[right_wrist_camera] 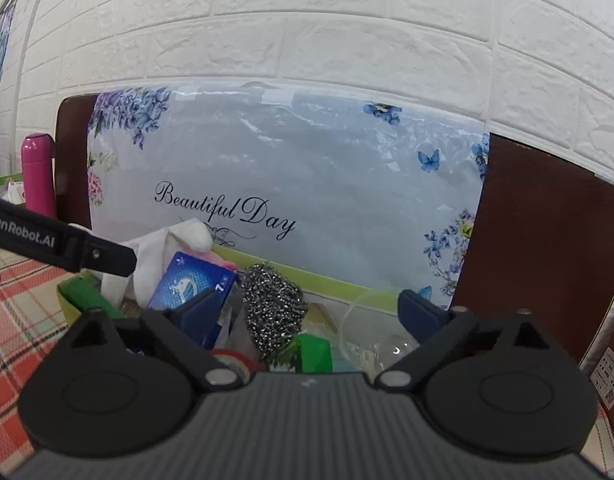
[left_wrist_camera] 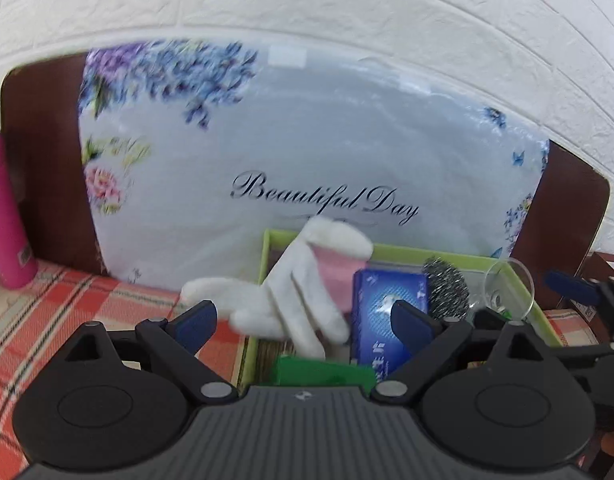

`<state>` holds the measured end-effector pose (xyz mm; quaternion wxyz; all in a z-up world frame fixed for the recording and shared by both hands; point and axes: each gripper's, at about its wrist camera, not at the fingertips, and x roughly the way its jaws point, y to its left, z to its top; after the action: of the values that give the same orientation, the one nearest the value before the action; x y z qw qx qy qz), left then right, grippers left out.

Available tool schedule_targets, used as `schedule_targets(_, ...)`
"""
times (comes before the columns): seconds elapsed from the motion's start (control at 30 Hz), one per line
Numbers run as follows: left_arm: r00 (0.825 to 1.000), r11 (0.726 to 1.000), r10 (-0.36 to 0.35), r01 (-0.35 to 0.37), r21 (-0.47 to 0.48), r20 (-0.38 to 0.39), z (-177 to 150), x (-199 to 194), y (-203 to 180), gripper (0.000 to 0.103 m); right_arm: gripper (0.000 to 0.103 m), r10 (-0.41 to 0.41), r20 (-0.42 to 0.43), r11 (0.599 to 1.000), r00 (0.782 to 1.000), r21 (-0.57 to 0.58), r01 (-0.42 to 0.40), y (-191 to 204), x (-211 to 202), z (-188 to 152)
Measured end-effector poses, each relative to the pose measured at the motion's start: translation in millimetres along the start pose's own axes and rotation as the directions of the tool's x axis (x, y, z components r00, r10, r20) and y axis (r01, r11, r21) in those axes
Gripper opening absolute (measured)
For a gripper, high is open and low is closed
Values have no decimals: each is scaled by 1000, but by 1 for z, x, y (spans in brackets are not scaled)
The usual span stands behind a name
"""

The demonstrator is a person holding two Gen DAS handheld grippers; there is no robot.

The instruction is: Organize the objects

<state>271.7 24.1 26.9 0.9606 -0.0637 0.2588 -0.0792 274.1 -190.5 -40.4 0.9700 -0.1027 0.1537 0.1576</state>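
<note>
A green-rimmed box [left_wrist_camera: 407, 250] on the checked cloth holds a white glove [left_wrist_camera: 303, 280], a blue packet [left_wrist_camera: 387, 292], a steel scrubber [left_wrist_camera: 447, 284] and a clear glass [left_wrist_camera: 511, 288]. The glove hangs over the box's left rim. My left gripper [left_wrist_camera: 303, 320] stands open just before the glove, its pads clear of it. In the right wrist view my right gripper [right_wrist_camera: 311, 310] is open over the box [right_wrist_camera: 307, 276], with the scrubber [right_wrist_camera: 273, 304] ahead between its fingers, untouched. The blue packet [right_wrist_camera: 187, 280] and glove [right_wrist_camera: 159, 248] lie to its left.
A floral "Beautiful Day" pillow [left_wrist_camera: 307, 140] leans on a brown headboard [right_wrist_camera: 547, 220] behind the box. A pink bottle [left_wrist_camera: 3, 208] stands at the far left. The checked cloth [left_wrist_camera: 47, 320] spreads left of the box. White brick wall behind.
</note>
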Motion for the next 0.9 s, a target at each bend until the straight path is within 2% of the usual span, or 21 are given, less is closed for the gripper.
schedule_targets(0.13,999,1000,26,-26,-14,23,-4,-12,4,97,103,-31,20,999,999,-24,32,3,-20,-3)
schedule_targets(0.27,996,999,38,-36,-17,85,-2,-44,-2,97,103,-30,12,1000,999,5,30,-1,-50,5)
schedule_targets(0.37,985,998,55,-58,14,165,-6,-77,-13,97,103,-42,-2,998,999,45,42,-5,-79,10)
schedule_targets(0.43,973,995,79,-89,36,218,-11,-103,-24,101,103,-42,-10,995,999,87,43,-9,-100,9)
schedule_targets(0.5,968,994,92,-104,37,232,-19,-125,-33,103,103,-34,-18,991,999,131,36,-11,-120,7)
schedule_targets(0.63,988,997,71,-73,13,139,-43,-150,-39,103,103,-32,-51,984,998,174,40,-9,-157,-8)
schedule_targets(0.7,993,995,96,-98,26,73,-60,-154,-43,103,103,-31,-81,984,996,172,45,-7,-170,-18)
schedule_targets(0.8,989,987,147,-147,57,7,-85,-154,-48,103,103,-39,-137,984,990,169,62,-2,-186,-34)
schedule_targets(0.9,985,986,161,-158,62,-59,-101,-153,-49,103,103,-32,-184,983,982,170,64,1,-196,-49)
